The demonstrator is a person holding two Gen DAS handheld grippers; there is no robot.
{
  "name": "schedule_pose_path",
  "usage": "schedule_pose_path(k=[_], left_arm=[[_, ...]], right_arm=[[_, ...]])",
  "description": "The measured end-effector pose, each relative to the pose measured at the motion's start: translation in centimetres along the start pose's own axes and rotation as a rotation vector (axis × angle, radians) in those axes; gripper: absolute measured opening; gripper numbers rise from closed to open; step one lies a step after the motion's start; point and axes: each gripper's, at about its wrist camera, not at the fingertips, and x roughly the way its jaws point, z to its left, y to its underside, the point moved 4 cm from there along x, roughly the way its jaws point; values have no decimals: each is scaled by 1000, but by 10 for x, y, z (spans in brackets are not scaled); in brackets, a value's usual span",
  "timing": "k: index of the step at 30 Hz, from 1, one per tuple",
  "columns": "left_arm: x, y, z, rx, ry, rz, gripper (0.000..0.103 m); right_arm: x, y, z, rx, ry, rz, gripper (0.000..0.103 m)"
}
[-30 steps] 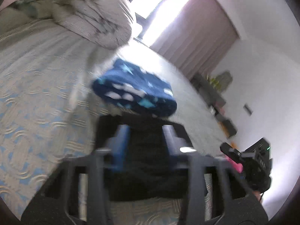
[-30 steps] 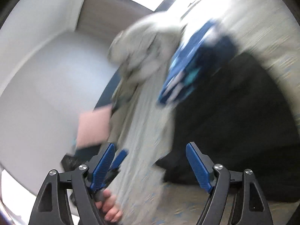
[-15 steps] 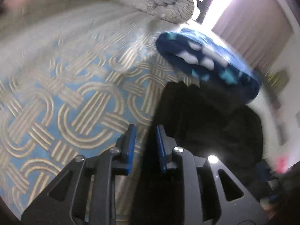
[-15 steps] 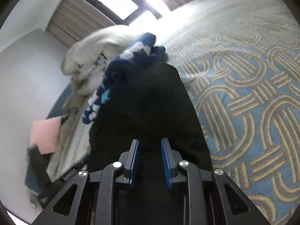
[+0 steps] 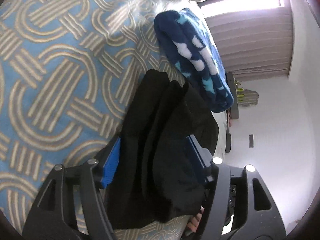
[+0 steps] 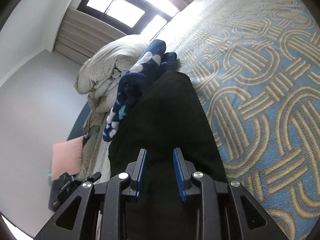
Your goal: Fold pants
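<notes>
On the patterned bedspread (image 5: 60,76), near a folded blue fleece (image 5: 192,56), the black pants (image 5: 164,140) lie folded; the left gripper (image 5: 158,160) is opening around them, the right gripper (image 6: 160,170) pinches cloth, so both should release gently.

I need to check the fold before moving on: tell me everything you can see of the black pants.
The black pants are plain, soft, matte cloth, folded into a long narrow stack with layered edges showing. They lie on the blue patterned bedspread, their far end against a folded navy fleece. The left gripper straddles the near end, jaws opening. The right gripper also has the cloth between its blue pads; whether they pinch it is unclear.
</notes>
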Motion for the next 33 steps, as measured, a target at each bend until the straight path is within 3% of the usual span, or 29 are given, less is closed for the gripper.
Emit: schedule_pose_path(k=[9, 11, 12, 14, 17, 19, 23, 26, 27, 29, 33], left_arm=[[31, -11, -32, 83, -7, 65, 69], [35, 3, -40, 138, 21, 147, 68], [34, 9, -41, 171, 3, 169, 66], [29, 18, -43, 237, -40, 173, 52], [30, 15, -36, 206, -20, 155, 45], [32, 15, -35, 210, 1, 147, 45], [26, 17, -32, 247, 34, 140, 42], [27, 14, -31, 264, 65, 142, 41], [25, 13, -30, 259, 82, 147, 40], [21, 13, -25, 250, 122, 168, 40], [18, 10, -22, 254, 164, 195, 40]], right_arm=[[-2, 2, -1, 11, -10, -1, 27], [-2, 2, -1, 15, -12, 0, 27], [-2, 2, -1, 19, -16, 1, 27], [-3, 1, -1, 26, -21, 13, 29], [-12, -2, 5, 60, -28, 89, 39], [-32, -13, 13, 58, -76, 102, 63], [-63, -43, 16, -30, -5, 34, 70], [-26, -50, -5, 5, 16, 191, 68], [-9, -48, -10, -1, 40, 244, 61], [15, -48, -12, -98, 157, 266, 53], [39, -51, 2, -144, 127, 290, 53]])
